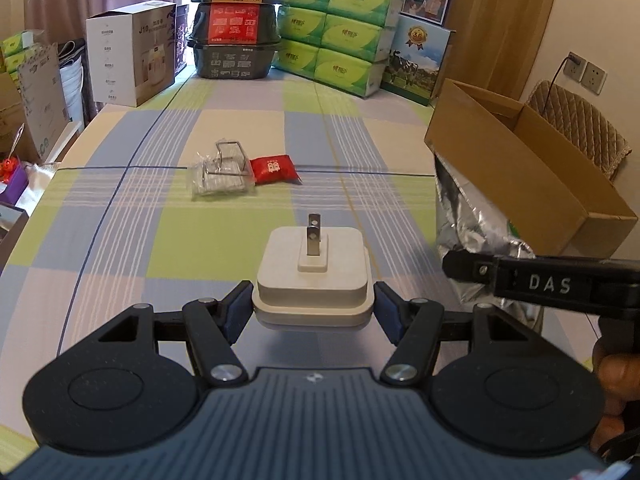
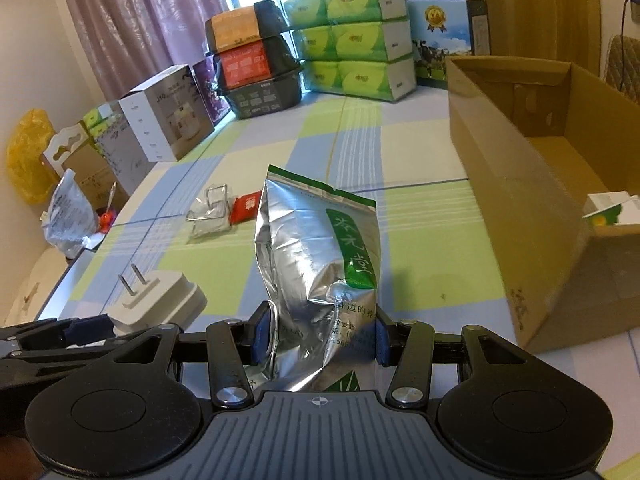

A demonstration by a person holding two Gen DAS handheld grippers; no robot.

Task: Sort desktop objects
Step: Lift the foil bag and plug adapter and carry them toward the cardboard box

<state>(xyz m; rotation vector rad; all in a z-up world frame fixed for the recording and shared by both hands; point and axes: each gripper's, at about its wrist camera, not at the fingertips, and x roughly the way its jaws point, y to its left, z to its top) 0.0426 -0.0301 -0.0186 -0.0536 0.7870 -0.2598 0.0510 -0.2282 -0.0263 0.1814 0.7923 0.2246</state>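
My left gripper [image 1: 313, 312] is shut on a white plug adapter [image 1: 312, 276], prongs pointing up, held just above the checked tablecloth. The same adapter [image 2: 158, 298] shows at the lower left of the right wrist view. My right gripper [image 2: 318, 338] is shut on a silver foil pouch with a green label [image 2: 320, 256], held upright; that pouch [image 1: 476, 240] appears crumpled at the right of the left wrist view. A clear packet with a metal clip [image 1: 222, 174] and a red sachet [image 1: 274, 168] lie mid-table.
An open cardboard box [image 2: 516, 184] stands on the right with a small green-and-white carton [image 2: 610, 210] inside. Along the far edge sit green tissue packs [image 1: 340, 44], stacked black containers [image 1: 236, 28] and a white appliance box [image 1: 132, 52]. A hand [image 1: 616, 392] is at lower right.
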